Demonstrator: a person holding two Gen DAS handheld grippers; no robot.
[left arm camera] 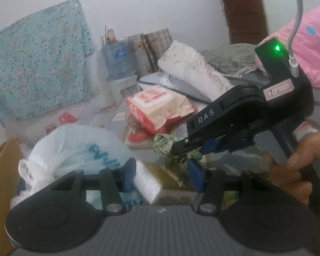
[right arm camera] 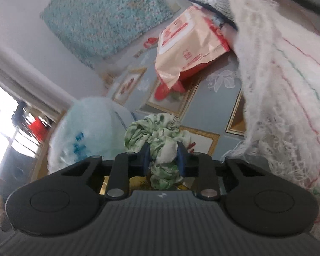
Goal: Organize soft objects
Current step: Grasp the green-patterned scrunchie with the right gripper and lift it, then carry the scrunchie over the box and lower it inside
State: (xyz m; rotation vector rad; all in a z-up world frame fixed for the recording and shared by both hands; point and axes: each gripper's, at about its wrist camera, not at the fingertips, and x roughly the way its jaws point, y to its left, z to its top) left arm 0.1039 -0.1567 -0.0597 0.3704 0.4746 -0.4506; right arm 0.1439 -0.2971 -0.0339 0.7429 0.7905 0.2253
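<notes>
Green scrunchie (right arm camera: 163,147) pinched inside right hand-held gripper (right arm camera: 163,160)

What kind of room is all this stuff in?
Probably a bedroom or living space in a home: a pink pillow and folded blankets lie on a patterned bedsheet, with a floral cloth hung on the wall.

Left gripper (left arm camera: 162,176): black ribbed body, two round discs, silver screws, blue fingers (left arm camera: 129,176). Right gripper (right arm camera: 163,160): same build; "DAS" lettered on its black casing, a green light, a pink label and a grey cable are fitted.
</notes>
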